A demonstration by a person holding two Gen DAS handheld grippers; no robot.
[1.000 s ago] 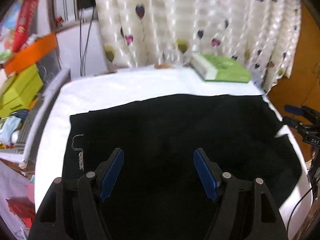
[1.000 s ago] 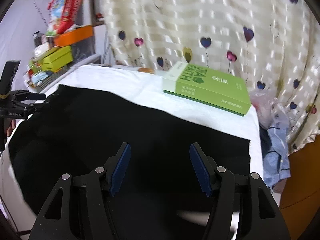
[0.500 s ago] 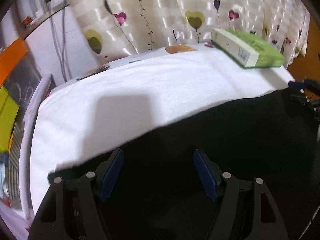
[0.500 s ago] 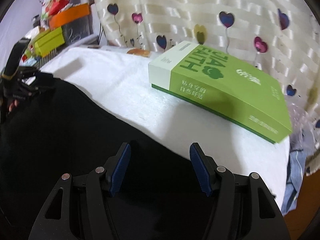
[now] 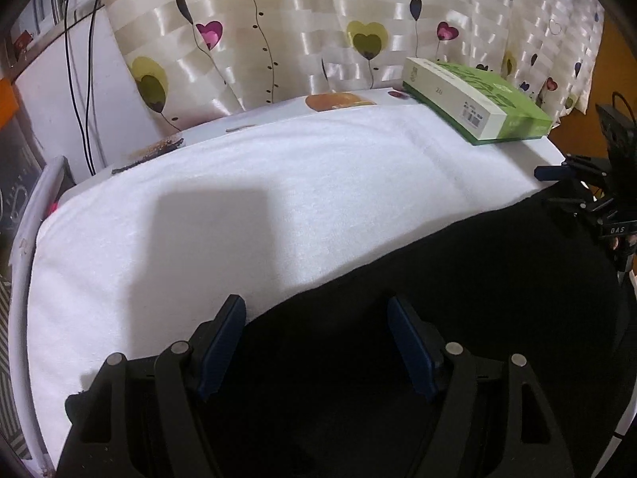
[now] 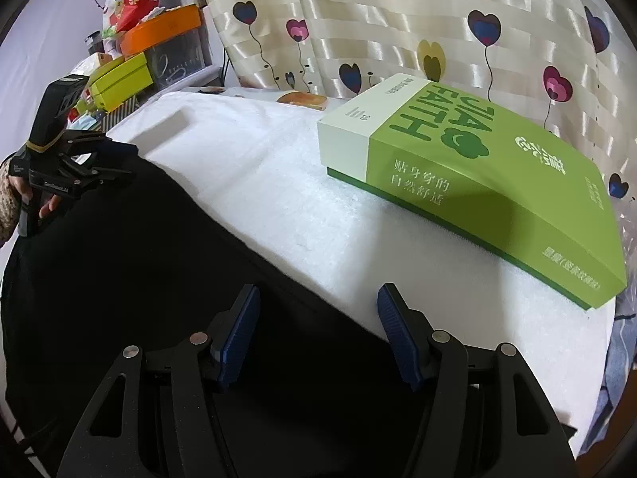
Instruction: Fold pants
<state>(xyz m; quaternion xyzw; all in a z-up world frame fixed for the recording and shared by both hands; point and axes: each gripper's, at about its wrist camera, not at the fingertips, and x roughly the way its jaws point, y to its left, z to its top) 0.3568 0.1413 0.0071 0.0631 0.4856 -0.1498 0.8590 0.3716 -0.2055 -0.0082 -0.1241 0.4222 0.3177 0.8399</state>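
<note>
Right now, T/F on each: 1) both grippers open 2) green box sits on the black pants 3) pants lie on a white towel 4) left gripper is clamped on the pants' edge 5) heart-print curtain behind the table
1) Both grippers open: true. The left gripper and the right gripper each show their blue pads spread wide.
2) Green box on the pants: false. The green box rests on the white towel, apart from the black pants.
3) Pants on a white towel: true.
4) Left gripper clamped on the pants' edge: false. Its jaws stand open over the edge, nothing pinched.
5) Heart-print curtain behind the table: true.
</note>
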